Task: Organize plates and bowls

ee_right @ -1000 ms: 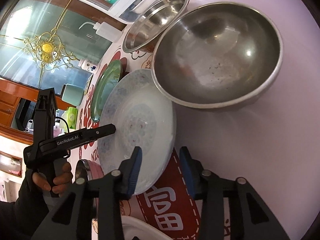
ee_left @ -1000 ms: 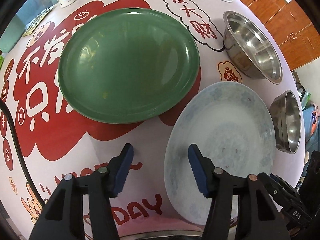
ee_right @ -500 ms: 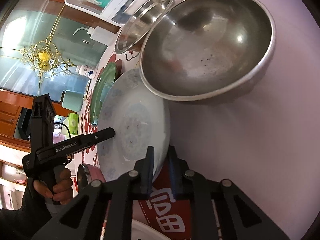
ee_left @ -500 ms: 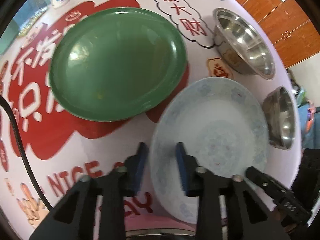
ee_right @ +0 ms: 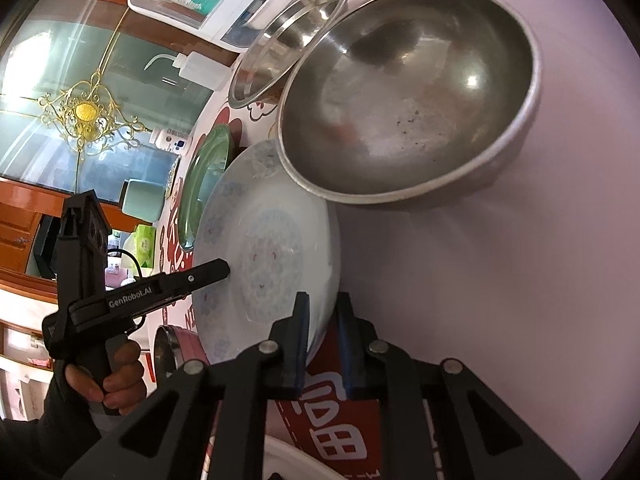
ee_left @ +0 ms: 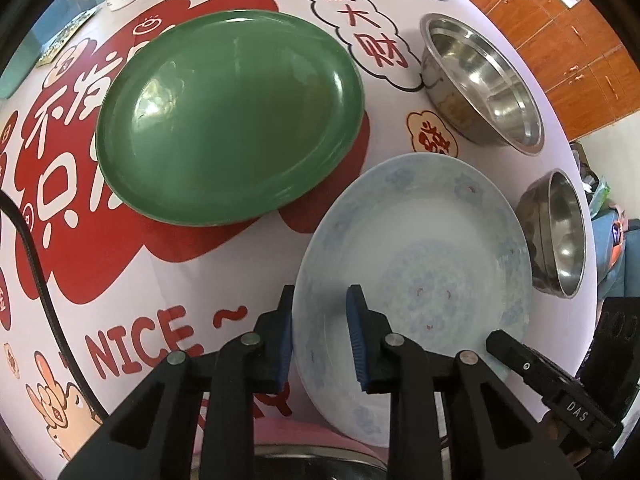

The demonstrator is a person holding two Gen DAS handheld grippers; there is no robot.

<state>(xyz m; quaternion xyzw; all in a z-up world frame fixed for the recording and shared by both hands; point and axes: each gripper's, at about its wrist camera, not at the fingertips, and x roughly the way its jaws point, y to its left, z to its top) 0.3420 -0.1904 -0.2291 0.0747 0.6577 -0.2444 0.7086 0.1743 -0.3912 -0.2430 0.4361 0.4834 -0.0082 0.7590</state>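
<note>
A home dining room is showing itself: wooden cabinets (ee_left: 568, 36) standing beyond the left gripper (ee_left: 320, 336), a festive printed tablecloth (ee_left: 132, 264) spreading beneath it.

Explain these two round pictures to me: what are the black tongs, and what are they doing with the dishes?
There is no robot. A person holds a hand-held two-finger gripper in each hand, and a fisheye camera on each looks along its fingers. One picture comes from the left gripper, the other from the right gripper. Both have just closed on opposite rims of the pale blue patterned plate. Around it on the printed tablecloth lie a green plate and two steel bowls, one farther and one nearer. The right view also shows the hand gripping the left tool.
</note>
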